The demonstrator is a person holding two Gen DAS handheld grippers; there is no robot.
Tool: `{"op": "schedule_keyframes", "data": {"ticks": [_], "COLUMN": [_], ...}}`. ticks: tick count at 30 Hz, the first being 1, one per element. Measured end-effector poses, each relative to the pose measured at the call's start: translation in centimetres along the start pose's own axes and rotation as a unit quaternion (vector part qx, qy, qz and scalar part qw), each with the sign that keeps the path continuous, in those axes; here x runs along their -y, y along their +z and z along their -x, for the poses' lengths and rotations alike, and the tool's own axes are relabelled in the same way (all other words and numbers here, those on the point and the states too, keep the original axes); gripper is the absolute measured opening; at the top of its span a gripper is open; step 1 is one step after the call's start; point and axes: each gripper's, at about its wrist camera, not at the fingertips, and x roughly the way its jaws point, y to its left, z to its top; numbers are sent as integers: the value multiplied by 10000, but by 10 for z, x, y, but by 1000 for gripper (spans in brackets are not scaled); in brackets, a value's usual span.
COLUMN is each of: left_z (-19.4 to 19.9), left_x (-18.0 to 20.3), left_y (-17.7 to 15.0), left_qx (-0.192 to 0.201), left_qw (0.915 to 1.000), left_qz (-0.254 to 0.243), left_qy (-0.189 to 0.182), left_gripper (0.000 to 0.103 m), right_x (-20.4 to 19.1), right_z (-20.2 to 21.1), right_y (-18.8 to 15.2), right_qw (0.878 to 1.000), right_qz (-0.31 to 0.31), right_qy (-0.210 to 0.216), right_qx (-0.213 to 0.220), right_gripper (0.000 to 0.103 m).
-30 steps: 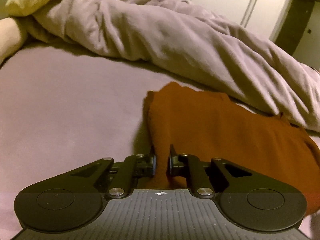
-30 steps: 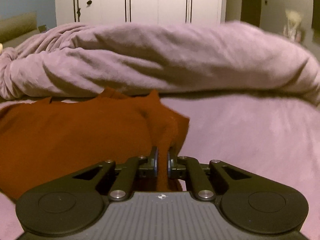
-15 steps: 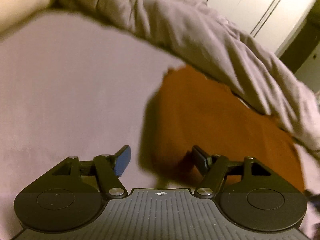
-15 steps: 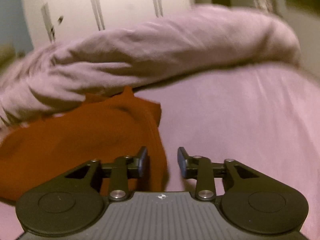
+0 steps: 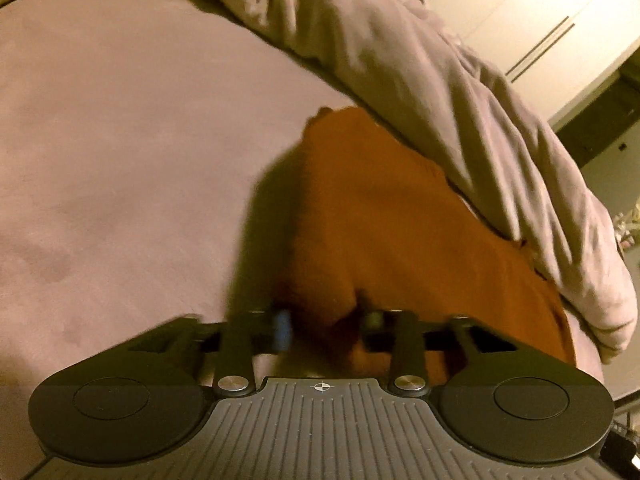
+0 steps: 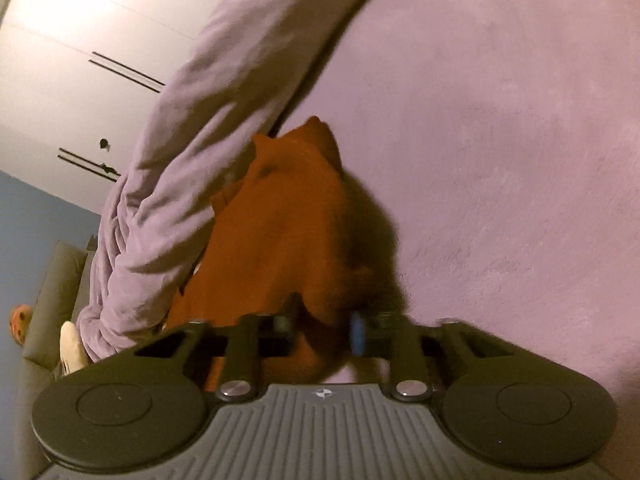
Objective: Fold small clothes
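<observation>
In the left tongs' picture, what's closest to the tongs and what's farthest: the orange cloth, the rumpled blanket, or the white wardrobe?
From the left tongs, which stand open:
1. Orange cloth: right at the tips, between them.
2. Rumpled blanket: behind the cloth, running along its far right edge.
3. White wardrobe: farthest, top right, beyond the blanket.

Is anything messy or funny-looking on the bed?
Yes. The purple blanket is bunched in a long crumpled heap, and it lies over the far edge of the orange garment, hiding part of it. The garment's far corner pokes up instead of lying flat. Nothing looks torn or spilled.
</observation>
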Motion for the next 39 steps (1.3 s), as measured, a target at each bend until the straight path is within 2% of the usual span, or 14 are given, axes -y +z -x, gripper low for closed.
{"op": "schedule_keyframes", "data": {"ticks": [3, 5, 9, 15, 17, 18, 19, 21, 24, 26, 28, 30, 36, 39], "left_z": [12, 14, 10, 3, 4, 4, 4, 6, 11, 13, 10, 7, -8, -16], "left_x": [4, 10, 11, 9, 11, 11, 9, 3, -5, -11, -14, -9, 13, 17], "left_y": [4, 5, 2, 1, 3, 4, 5, 7, 10, 11, 9, 7, 14, 21], "left_qx": [179, 220, 151, -1, -6, 3, 31, 6, 20, -56, -174, -180, -274, -295], "left_qw": [9992, 9977, 9957, 9953, 9948, 9950, 9954, 9971, 9993, 9999, 9995, 9996, 9992, 9986], "left_qz": [-355, -633, -864, -882, -910, -874, -800, -594, -177, 58, 242, 208, -256, -388], "left_qy": [-4, 72, 301, 408, 450, 492, 529, 477, 341, 100, -134, -98, 146, 182], "left_gripper": [22, 22, 22, 25, 33, 44, 48, 49, 57, 62, 71, 71, 71, 64], "right_x": [-25, -41, -51, -36, -35, -35, -34, -32, -35, -40, -47, -56, -66, -69], "right_z": [9, 12, 4, -5, -2, -4, -3, 2, 12, 20, 29, 33, 26, 22], "right_y": [-2, -8, -18, -15, -12, -10, -7, -4, -4, -7, -13, -23, -53, -64], "right_qw": [9934, 9815, 9619, 9584, 9600, 9618, 9642, 9672, 9532, 9406, 9320, 9275, 9339, 9325], "right_qz": [1001, 1655, 2377, 2514, 2467, 2416, 2334, 2215, 2404, 2585, 2863, 3105, 3192, 3277], "right_qy": [-296, -542, -944, -1121, -1121, -1105, -1089, -1065, -1563, -1861, -1793, -1635, -1337, -1302], "right_qx": [467, 795, 964, 752, 702, 665, 631, 646, 960, 1173, 1313, 1292, 897, 777], "right_gripper": [13, 13, 13, 15, 16, 18, 21, 27, 40, 41, 41, 41, 41, 41]}}
